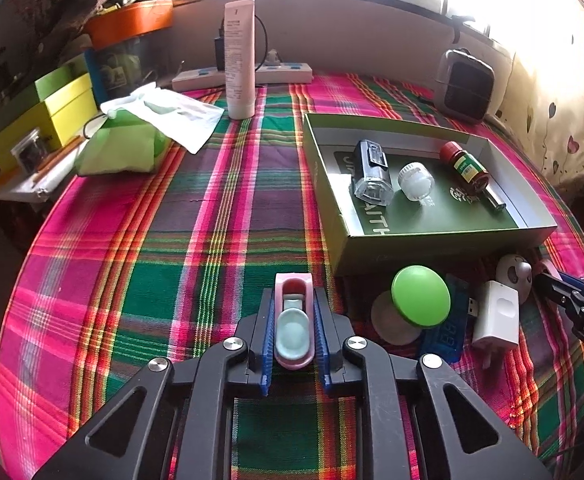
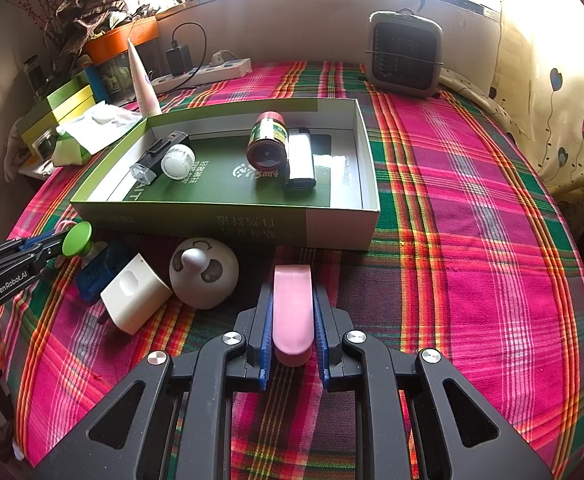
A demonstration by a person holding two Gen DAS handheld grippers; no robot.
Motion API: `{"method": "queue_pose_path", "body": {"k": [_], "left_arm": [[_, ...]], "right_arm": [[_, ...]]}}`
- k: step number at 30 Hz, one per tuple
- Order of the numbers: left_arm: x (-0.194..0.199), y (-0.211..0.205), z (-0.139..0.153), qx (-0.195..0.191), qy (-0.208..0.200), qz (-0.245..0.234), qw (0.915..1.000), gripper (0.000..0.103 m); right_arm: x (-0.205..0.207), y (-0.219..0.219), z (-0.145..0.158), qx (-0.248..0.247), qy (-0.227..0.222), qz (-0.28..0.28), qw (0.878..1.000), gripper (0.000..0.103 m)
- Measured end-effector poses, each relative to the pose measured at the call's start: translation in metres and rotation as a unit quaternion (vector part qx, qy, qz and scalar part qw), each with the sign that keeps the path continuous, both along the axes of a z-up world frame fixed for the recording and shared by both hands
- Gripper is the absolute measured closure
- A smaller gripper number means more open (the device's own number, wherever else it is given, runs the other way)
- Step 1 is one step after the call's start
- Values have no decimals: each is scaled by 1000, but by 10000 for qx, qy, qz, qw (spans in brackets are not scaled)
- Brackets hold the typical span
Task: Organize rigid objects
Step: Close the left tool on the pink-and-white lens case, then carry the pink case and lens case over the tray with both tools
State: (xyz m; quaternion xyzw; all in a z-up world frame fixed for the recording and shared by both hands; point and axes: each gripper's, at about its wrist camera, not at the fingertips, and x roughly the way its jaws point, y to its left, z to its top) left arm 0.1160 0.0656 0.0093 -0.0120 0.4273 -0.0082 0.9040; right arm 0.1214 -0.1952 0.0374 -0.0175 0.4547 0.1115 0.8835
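Plastic, likely light, stiff and slippery, forms the pink case [image 1: 293, 332] clamped by its long sides in the closed left claw [image 1: 293, 300] above the counter [image 1: 132, 280]; the right claw [image 2: 293, 292] likewise grips a pink piece [image 2: 293, 320] near the box [image 2: 228, 220].

One green box [image 2: 228, 220], four items inside, two pink cases [image 2: 293, 312].

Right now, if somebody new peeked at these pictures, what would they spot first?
Probably the bright pink and green plaid cloth covering the whole table. Next, the open green box in the middle, with a red-capped bottle and a white lighter lying inside. Up close, each hand-held gripper pinches a small pink thing: the left hand-held gripper a pink case with a pale blue inside, the right hand-held gripper a plain pink piece.
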Motion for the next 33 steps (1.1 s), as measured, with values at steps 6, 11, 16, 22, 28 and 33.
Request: {"method": "queue_pose_path", "body": {"k": [6,11,16,22,28,33], "left_arm": [[-2,0,4,-5,-51,-14,10000,86],[-3,1,6,-26,-71,-15,10000,86],[-5,1,12,-28,-145,-14,9999,86],[-8,2,22,-10,-269,-21,9996,86],[-9,1,32,6,-382,-51,9993,86],[-11,-1,38,3,-447,-77,9990,86]], "right_arm": [[-1,1,1,-4,-3,8,10000,84],[-2,3,3,13,-30,9,10000,84],[-3,1,5,49,-75,-16,10000,84],[-5,1,10,74,-158,6,9998,84],[-5,2,17,88,-260,25,9996,84],[-5,2,21,99,-312,43,9995,84]]}}
